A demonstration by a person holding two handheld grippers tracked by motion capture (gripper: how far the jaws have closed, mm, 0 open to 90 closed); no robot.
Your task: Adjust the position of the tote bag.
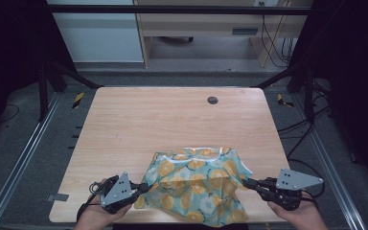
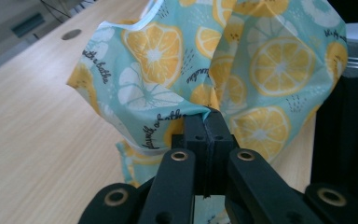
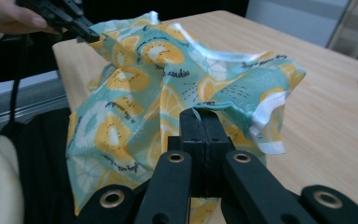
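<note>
A teal cloth (image 1: 196, 184) printed with orange and lemon slices hangs bunched between my two grippers at the near edge of the table. My left gripper (image 1: 145, 187) is shut on the cloth's left side; in the left gripper view its jaws (image 2: 209, 119) pinch a fold of the cloth (image 2: 223, 60). On the right, my right gripper (image 1: 246, 182) is shut on the other side of the fabric. The right gripper view has its jaws (image 3: 200, 116) clamped on a hem of the cloth (image 3: 168, 79), with the left gripper (image 3: 86, 32) far off at the top left.
The wooden table (image 1: 172, 120) stretches bare behind the cloth, with a round grey grommet (image 1: 212, 100) near its far edge. Black frame posts stand at both sides. The cloth's lower part drapes over the table's near edge.
</note>
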